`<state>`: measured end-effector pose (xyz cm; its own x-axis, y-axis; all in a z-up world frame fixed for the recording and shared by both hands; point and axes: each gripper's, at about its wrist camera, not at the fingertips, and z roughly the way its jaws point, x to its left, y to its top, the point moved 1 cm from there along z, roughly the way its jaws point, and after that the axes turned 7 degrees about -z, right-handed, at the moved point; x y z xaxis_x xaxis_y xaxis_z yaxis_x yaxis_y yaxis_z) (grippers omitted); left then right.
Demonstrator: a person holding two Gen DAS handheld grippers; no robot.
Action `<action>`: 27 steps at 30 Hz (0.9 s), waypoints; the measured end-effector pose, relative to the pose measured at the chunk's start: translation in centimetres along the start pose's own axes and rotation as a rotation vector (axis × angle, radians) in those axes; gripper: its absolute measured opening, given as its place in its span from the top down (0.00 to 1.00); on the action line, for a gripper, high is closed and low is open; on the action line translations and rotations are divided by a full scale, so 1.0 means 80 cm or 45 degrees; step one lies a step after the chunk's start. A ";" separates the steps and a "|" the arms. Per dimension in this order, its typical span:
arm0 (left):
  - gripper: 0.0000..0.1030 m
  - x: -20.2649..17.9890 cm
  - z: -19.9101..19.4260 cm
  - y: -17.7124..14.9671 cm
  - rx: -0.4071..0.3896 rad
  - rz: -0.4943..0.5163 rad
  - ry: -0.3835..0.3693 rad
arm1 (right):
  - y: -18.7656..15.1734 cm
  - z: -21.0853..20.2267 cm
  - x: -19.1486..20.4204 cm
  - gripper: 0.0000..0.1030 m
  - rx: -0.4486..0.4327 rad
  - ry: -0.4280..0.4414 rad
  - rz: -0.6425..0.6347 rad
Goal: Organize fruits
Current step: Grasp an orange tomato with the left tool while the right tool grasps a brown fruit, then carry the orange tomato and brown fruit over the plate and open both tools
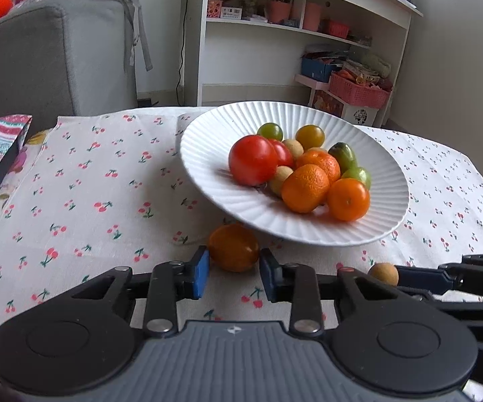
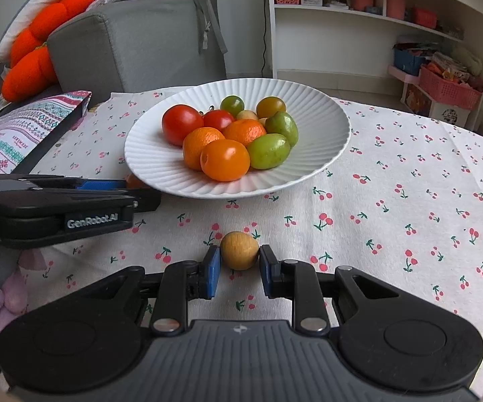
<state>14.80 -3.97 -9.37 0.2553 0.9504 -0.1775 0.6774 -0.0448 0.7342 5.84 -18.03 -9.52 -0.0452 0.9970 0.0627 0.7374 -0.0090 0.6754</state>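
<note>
A white ribbed plate [image 1: 207, 140] [image 2: 321, 110] on the cherry-print cloth holds several fruits: red tomatoes, oranges, green and tan ones. My left gripper [image 1: 234, 268] has its blue pads on either side of an orange fruit [image 1: 233, 248] that lies on the cloth under the plate's near rim; the pads touch or nearly touch it. My right gripper [image 2: 239, 264] has its pads against a small tan fruit [image 2: 239, 249] on the cloth, also seen in the left wrist view [image 1: 383, 273]. The left gripper's fingers [image 2: 107, 186] show in the right wrist view.
A patterned pouch [image 2: 23, 130] lies at the table's left edge. A grey sofa [image 1: 53, 53] with an orange cushion [image 2: 37, 47] stands behind. A white shelf unit [image 1: 295, 26] and pink basket [image 1: 358, 90] are beyond the table.
</note>
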 end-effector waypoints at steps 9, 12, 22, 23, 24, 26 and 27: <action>0.80 0.012 -0.024 -0.013 0.070 0.018 -0.022 | -0.001 -0.010 -0.005 0.78 0.013 0.003 0.000; 0.80 0.016 -0.032 -0.016 0.107 0.016 -0.048 | -0.001 -0.013 -0.007 0.78 0.011 -0.001 -0.003; 0.80 0.012 -0.064 -0.009 0.077 0.000 -0.136 | 0.010 -0.029 -0.021 0.78 -0.050 0.022 0.073; 0.80 0.010 -0.066 -0.007 0.065 -0.002 -0.145 | 0.013 -0.031 -0.024 0.78 -0.061 0.026 0.088; 0.80 0.008 -0.069 -0.004 0.049 -0.004 -0.155 | 0.014 -0.033 -0.025 0.78 -0.069 0.029 0.100; 0.80 0.003 -0.073 0.003 0.019 -0.007 -0.170 | 0.017 -0.036 -0.029 0.78 -0.089 0.033 0.125; 0.80 0.001 -0.073 0.005 0.007 -0.004 -0.171 | 0.019 -0.036 -0.031 0.78 -0.098 0.034 0.135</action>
<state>11.05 -2.10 -5.28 0.3429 0.9008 -0.2663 0.6822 -0.0439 0.7299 5.14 -20.77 -6.53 0.0115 0.9877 0.1561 0.6849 -0.1215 0.7184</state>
